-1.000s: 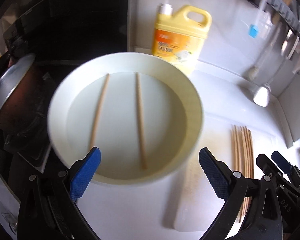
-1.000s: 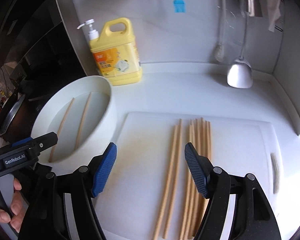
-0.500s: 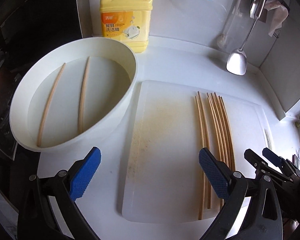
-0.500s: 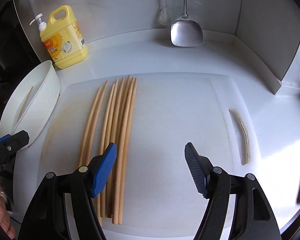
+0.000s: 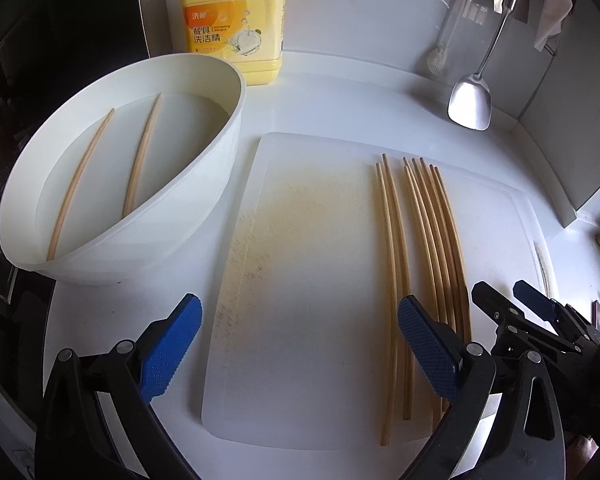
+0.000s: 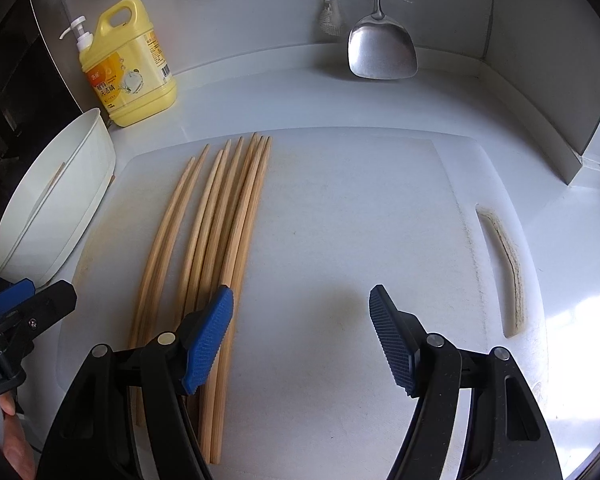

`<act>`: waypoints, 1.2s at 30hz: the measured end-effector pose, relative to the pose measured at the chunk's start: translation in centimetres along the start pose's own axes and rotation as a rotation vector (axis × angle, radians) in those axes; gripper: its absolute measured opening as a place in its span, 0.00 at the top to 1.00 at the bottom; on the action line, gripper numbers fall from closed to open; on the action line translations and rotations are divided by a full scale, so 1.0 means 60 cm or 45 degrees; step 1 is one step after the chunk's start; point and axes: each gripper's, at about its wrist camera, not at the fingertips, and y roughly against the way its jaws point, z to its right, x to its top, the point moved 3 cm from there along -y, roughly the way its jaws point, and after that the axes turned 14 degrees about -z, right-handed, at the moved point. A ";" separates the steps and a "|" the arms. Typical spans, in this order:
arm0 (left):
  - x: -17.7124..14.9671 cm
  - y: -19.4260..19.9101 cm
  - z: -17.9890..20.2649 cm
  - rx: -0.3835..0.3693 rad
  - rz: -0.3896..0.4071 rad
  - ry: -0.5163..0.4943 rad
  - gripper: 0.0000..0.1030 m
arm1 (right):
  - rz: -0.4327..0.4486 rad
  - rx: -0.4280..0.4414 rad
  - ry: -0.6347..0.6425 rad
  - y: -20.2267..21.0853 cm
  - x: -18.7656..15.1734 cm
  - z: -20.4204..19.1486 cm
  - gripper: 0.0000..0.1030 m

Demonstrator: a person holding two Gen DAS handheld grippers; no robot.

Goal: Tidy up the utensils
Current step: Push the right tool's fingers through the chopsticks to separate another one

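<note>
Chopsticks [image 6: 216, 236], 8 of them, lie side by side on the white cutting board [image 6: 340, 220], left of centre in the right wrist view and right of centre in the left wrist view. 2 more chopsticks [image 5: 140, 160] sit in water inside the white basin [image 5: 220, 184], upper left of the left wrist frame, touching the board's left edge. The right tool [image 6: 300, 332] hangs over the board at lower centre, blue pads wide apart with nothing between them; its left pad [image 6: 208, 340] sits over the outermost sticks of the row. The left tool [image 5: 300, 352] is wide too, empty, low in its frame above the board's stained left half, its right pad [image 5: 428, 352] over the row's near ends. At the top, against the wall, a yellow detergent jug [image 6: 128, 68] stands on the bench behind the basin, and a steel spatula [image 6: 380, 48] hangs at upper right. A person's fingers [image 6: 10, 436] show at the lower left edge of the right wrist view.
</note>
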 end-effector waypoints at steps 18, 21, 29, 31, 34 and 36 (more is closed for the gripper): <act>0.003 -0.021 0.010 0.015 -0.023 0.005 0.06 | 0.012 -0.049 0.076 -0.011 0.014 -0.009 0.34; 0.005 -0.022 0.011 0.014 -0.023 0.011 0.06 | 0.006 -0.069 0.100 -0.014 0.017 -0.013 0.34; 0.006 -0.029 0.018 0.017 -0.026 -0.003 0.06 | 0.015 -0.127 0.119 -0.018 0.020 -0.004 0.34; 0.007 -0.033 0.024 0.021 -0.027 -0.011 0.06 | 0.019 -0.129 0.114 -0.017 0.020 0.004 0.34; 0.009 -0.039 0.032 0.020 -0.029 -0.021 0.06 | 0.029 -0.139 0.100 -0.016 0.022 0.016 0.34; 0.010 -0.042 0.037 0.017 -0.027 -0.026 0.06 | 0.036 -0.132 0.096 -0.016 0.023 0.024 0.34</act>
